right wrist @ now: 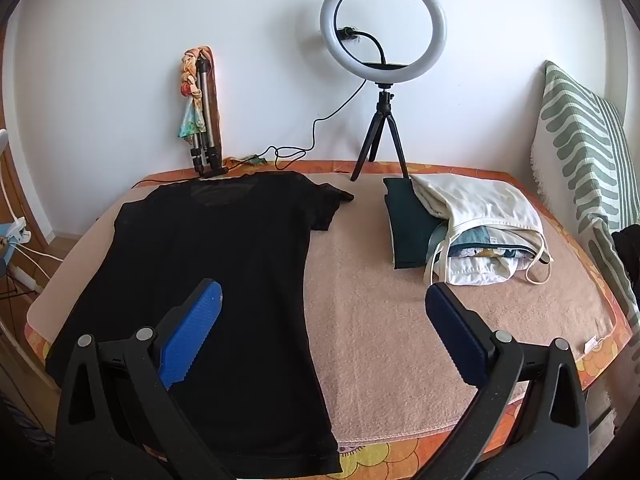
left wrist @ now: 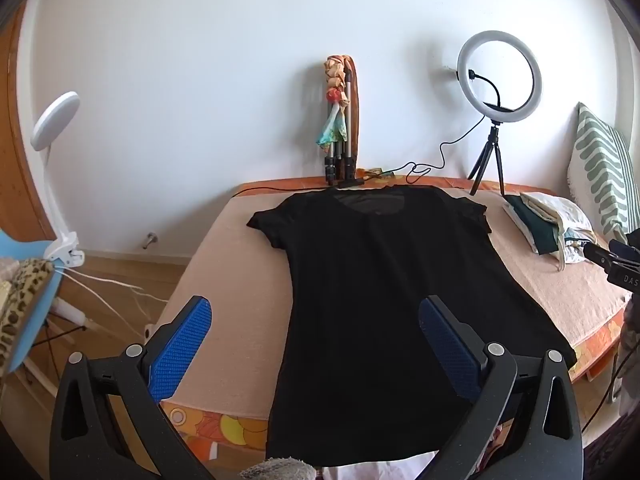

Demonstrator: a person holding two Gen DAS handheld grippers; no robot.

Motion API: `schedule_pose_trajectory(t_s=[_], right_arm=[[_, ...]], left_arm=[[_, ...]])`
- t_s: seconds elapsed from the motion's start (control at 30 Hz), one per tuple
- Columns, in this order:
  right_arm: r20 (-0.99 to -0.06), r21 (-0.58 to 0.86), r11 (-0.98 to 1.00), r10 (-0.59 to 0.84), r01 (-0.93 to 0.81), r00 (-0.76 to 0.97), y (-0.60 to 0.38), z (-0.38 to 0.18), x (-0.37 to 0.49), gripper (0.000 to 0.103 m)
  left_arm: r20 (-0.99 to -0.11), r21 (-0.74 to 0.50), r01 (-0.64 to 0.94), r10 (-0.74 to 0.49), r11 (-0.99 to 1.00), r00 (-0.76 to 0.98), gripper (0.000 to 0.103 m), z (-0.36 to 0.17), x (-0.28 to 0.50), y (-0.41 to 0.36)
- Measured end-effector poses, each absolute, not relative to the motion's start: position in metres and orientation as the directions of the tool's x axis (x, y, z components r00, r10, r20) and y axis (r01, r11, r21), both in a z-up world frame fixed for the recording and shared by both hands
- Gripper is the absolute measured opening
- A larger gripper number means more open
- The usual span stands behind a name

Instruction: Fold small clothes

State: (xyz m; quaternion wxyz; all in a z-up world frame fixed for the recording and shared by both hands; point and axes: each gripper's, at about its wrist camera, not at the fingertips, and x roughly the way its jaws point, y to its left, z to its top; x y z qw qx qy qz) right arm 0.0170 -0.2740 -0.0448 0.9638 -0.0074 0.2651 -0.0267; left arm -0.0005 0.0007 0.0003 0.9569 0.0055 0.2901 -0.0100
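Note:
A black T-shirt (left wrist: pixel 372 292) lies spread flat on a bed covered with a peach towel (left wrist: pixel 236 280), its collar toward the wall and its hem hanging over the near edge. My left gripper (left wrist: pixel 316 312) hovers open above the shirt's lower left side, nothing between its blue pads. In the right wrist view the same T-shirt (right wrist: pixel 212 264) fills the left half of the towel (right wrist: pixel 400 340). My right gripper (right wrist: pixel 324 298) stands open over the shirt's right edge and bare towel, holding nothing.
A pile of folded clothes (right wrist: pixel 464 228) with a dark green piece sits at the back right. A ring light on a small tripod (right wrist: pixel 382 40) and a folded tripod (right wrist: pixel 204 120) stand by the wall. A striped pillow (right wrist: pixel 580 152) leans at the right.

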Motion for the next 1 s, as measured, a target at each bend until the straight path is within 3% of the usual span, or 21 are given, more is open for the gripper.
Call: schedule_pose_trajectory(t_s=[0.37, 1.0], right_arm=[[-0.507, -0.052, 0.998, -0.068, 0.048, 0.859, -0.27, -0.046, 0.018, 0.103], [-0.51, -0.046, 0.998, -0.064, 0.047, 0.858, -0.272, -0.046, 0.018, 0.103]], left_arm=[[-0.551, -0.022, 0.022, -0.03, 1.0, 0.834, 0.103, 0.0, -0.003, 0.04], [-0.549, 0.013, -0.003, 0.01, 1.0, 0.836, 0.103, 0.003, -0.001, 0.008]])
